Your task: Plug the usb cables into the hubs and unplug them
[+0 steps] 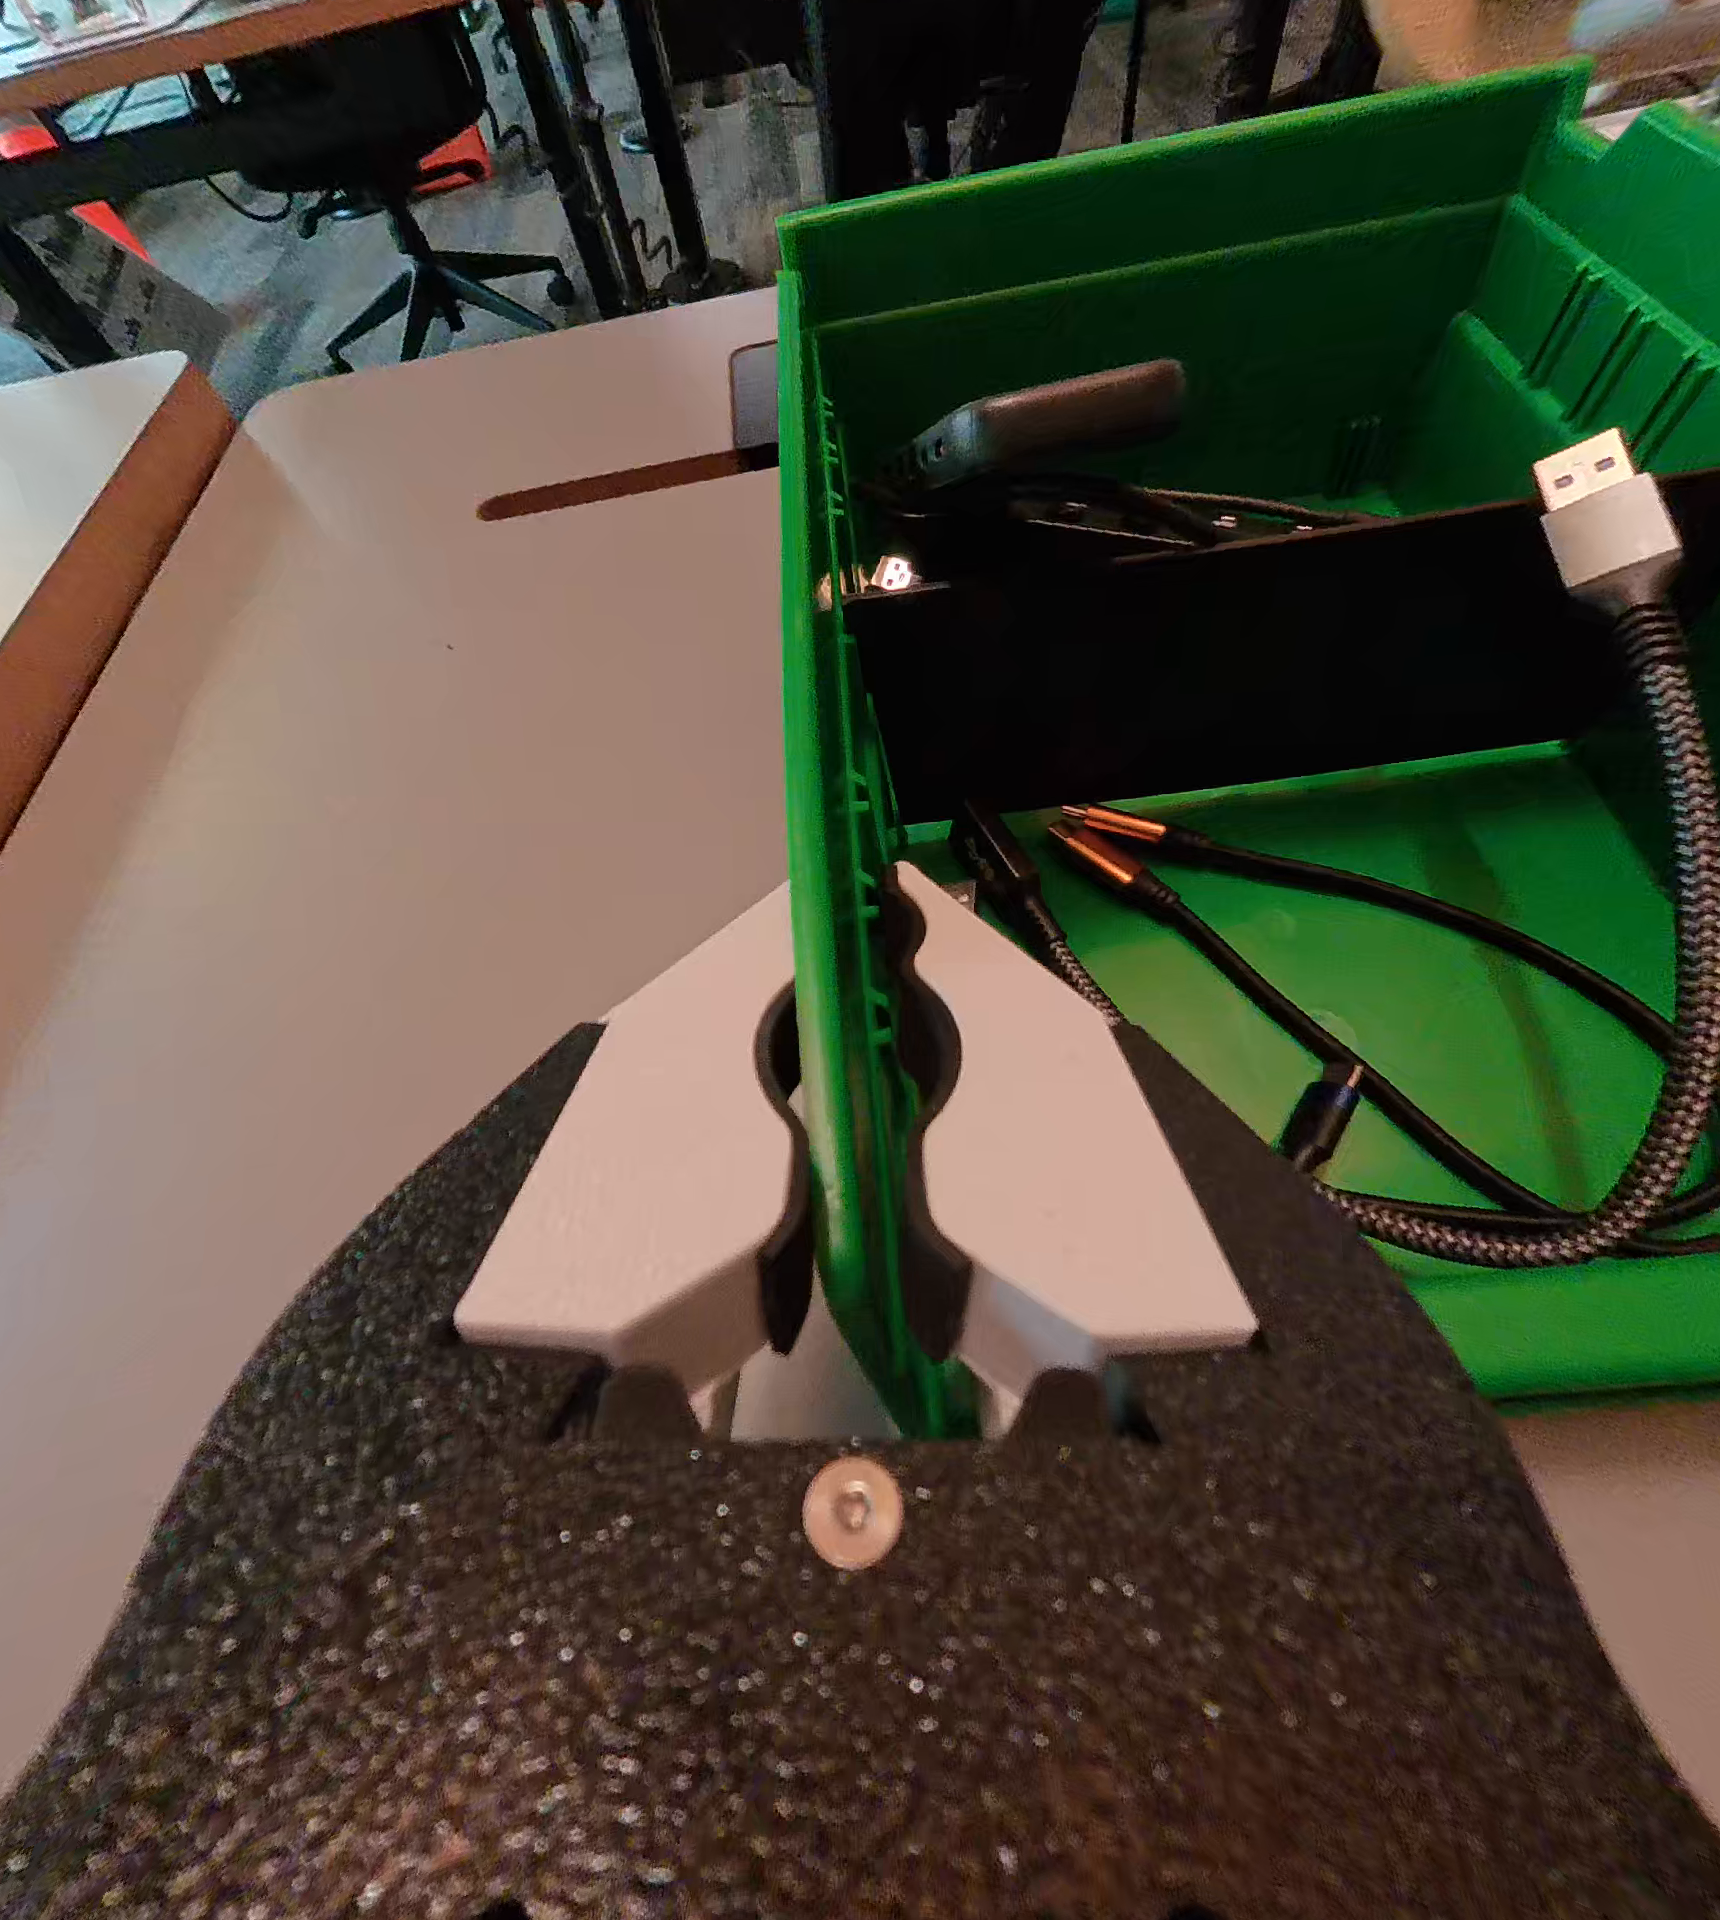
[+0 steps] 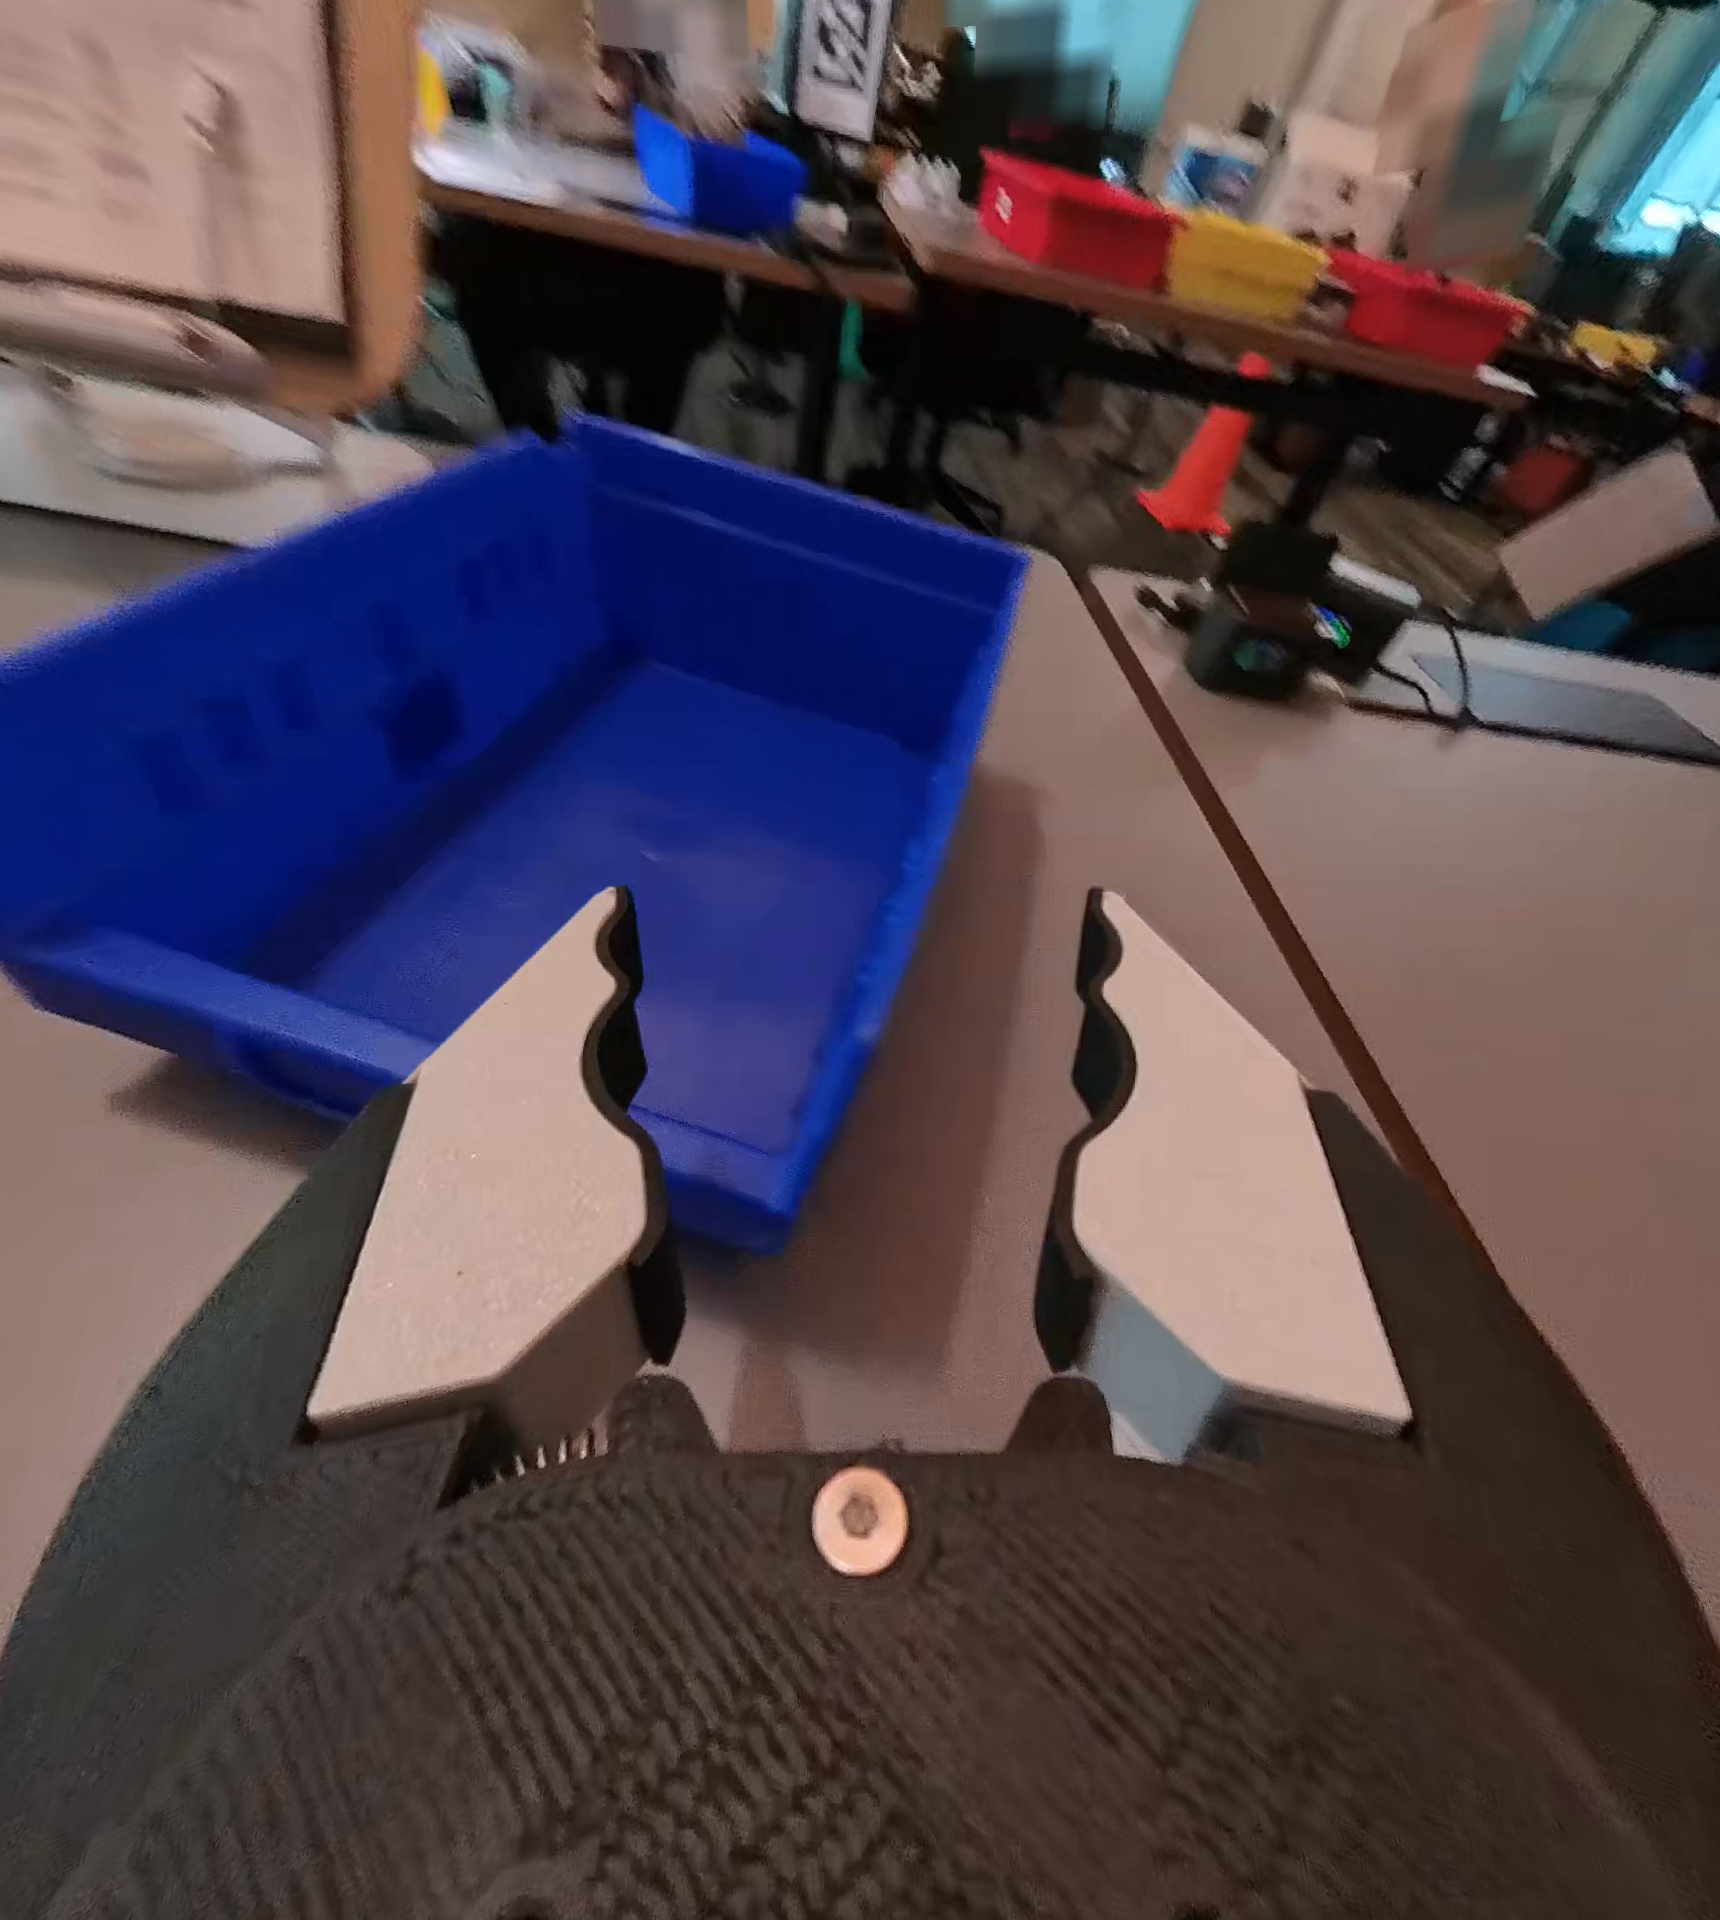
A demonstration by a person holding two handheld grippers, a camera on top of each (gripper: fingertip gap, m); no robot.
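A busy workshop with long tables and coloured bins lies behind the pale grey bench [image 1: 420, 831] I work on. My left gripper [image 1: 851, 1091] is clamped on the left wall of the green bin [image 1: 1199, 343], which stands at the bench's right part in that view. A black divider [image 1: 1251, 675] crosses the bin. Behind it, near the left wall, lies a dark hub [image 1: 1043, 421]; I think other plugs lie beside it, but they are in shadow. Over the divider's right end leans a braided cable [image 1: 1692, 935] with a silver USB plug [image 1: 1604, 509], and thin black cables with copper-coloured tips [image 1: 1110, 842] lie on the bin floor. Left of the bin the bench is bare to its edge.

My right gripper [image 2: 856, 914] hangs with its fingers apart, holding nothing, over the near right corner of a blue bin [image 2: 212, 727] close to the bench's right edge.
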